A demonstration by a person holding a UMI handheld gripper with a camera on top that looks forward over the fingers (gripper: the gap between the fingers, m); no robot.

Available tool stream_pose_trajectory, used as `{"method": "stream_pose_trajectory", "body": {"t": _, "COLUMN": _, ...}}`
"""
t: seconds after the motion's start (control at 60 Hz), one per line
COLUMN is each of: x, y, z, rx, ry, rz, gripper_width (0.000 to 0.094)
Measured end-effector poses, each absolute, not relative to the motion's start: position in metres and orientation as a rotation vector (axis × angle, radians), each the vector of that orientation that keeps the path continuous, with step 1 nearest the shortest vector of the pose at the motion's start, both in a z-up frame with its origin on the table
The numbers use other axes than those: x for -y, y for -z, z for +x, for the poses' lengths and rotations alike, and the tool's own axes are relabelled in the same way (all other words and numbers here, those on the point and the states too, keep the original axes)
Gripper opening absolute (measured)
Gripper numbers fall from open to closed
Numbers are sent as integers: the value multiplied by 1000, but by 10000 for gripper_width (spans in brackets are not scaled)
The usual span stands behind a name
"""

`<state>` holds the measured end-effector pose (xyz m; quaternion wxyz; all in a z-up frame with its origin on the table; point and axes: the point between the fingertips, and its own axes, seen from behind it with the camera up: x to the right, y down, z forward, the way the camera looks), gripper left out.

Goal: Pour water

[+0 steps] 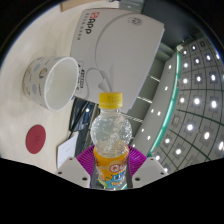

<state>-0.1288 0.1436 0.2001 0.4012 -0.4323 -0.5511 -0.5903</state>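
Bottle (pixel 111 140) (clear plastic, yellow cap, orange label) stands upright, clamped between the gripper's (pixel 112 160) purple pads, white cup (pixel 58 80) beyond.

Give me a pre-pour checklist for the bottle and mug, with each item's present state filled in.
1. Bottle held between the gripper pads: ok, both purple pads press on its sides.
2. Bottle upright: ok, standing vertical.
3. Yellow cap removed: not ok, it sits on the neck.
4. White mug ready to receive water: not ok, it appears tipped, its opening facing sideways.
5. Path from bottle to mug: ok, nothing stands between them on the table.
6. Liquid level in bottle: cannot tell.
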Motion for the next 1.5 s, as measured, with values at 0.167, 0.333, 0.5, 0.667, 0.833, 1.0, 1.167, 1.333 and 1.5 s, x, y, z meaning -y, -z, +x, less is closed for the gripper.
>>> {"method": "stream_pose_trajectory", "body": {"t": 0.167, "x": -130, "y": -198, "z": -113, "rx": 1065, "ry": 999, "rz": -1530, "gripper_width": 419}}
{"method": "stream_pose_trajectory", "body": {"t": 0.333, "x": -122, "y": -187, "z": -110, "rx": 693, "ry": 494, "rz": -1766, "gripper_width": 419}}
{"method": "stream_pose_trajectory", "body": {"t": 0.5, "x": -123, "y": -141, "z": -114, "rx": 452, "ry": 15, "rz": -1897, "gripper_width": 420}}
{"method": "stream_pose_trajectory", "body": {"t": 0.667, "x": -130, "y": -90, "z": -115, "rx": 387, "ry": -183, "rz": -1953, "gripper_width": 422}}
{"method": "stream_pose_trajectory", "body": {"t": 0.833, "x": -134, "y": -77, "z": -110, "rx": 366, "ry": -255, "rz": -1910, "gripper_width": 447}}
{"method": "stream_pose_trajectory", "body": {"t": 1.0, "x": -133, "y": -73, "z": -110, "rx": 343, "ry": -277, "rz": -1903, "gripper_width": 529}}
{"method": "stream_pose_trajectory", "body": {"t": 1.167, "x": -116, "y": -74, "z": -97, "rx": 307, "ry": -244, "rz": -1986, "gripper_width": 840}}
{"method": "stream_pose_trajectory", "body": {"t": 1.333, "x": -65, "y": -106, "z": -73, "rx": 304, "ry": -88, "rz": -2036, "gripper_width": 859}}
{"method": "stream_pose_trajectory", "body": {"t": 1.5, "x": 41, "y": -149, "z": -83, "rx": 238, "ry": -53, "rz": -2127, "gripper_width": 860}}
